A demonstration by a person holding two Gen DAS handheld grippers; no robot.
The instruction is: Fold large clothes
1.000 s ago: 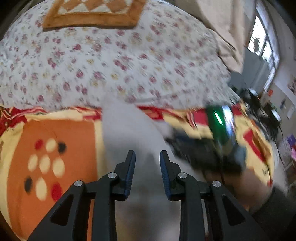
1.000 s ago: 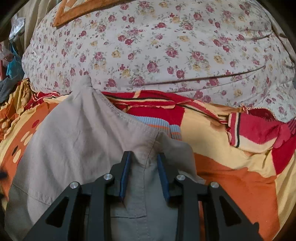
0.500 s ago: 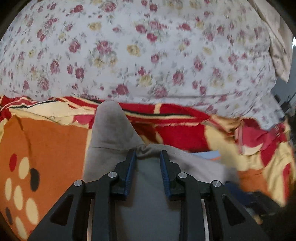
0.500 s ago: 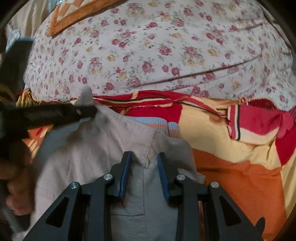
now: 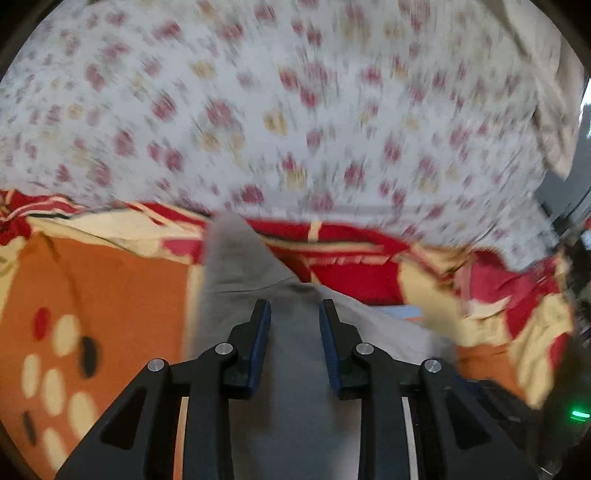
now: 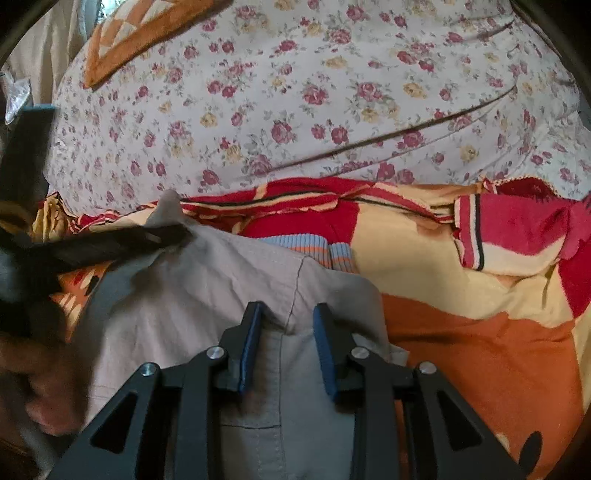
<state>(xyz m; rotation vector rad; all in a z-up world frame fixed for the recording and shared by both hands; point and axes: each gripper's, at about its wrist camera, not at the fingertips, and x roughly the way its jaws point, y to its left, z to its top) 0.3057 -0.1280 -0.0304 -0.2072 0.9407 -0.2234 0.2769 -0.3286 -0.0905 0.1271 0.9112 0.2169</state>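
Note:
A grey-beige garment (image 6: 207,280) lies bunched on a bed. My right gripper (image 6: 287,314) is shut on a fold of it near a seam, with cloth gathered between the blue pads. My left gripper (image 5: 294,310) is shut on another part of the same garment (image 5: 236,266), whose corner sticks up beyond the fingertips. In the right wrist view the left gripper (image 6: 173,234) comes in from the left, pinching that corner, with a hand (image 6: 37,387) behind it. The left wrist view is blurred.
An orange, red and yellow blanket (image 6: 480,350) covers the bed under the garment. A blue-striped ribbed cuff (image 6: 314,247) pokes out behind the garment. A floral quilt (image 6: 295,110) fills the far side, with an orange patterned cloth (image 6: 147,33) on it.
My left gripper has carried its corner of the garment rightwards, coming into the right wrist view from the left. The right gripper has stayed put with its hold on the cloth.

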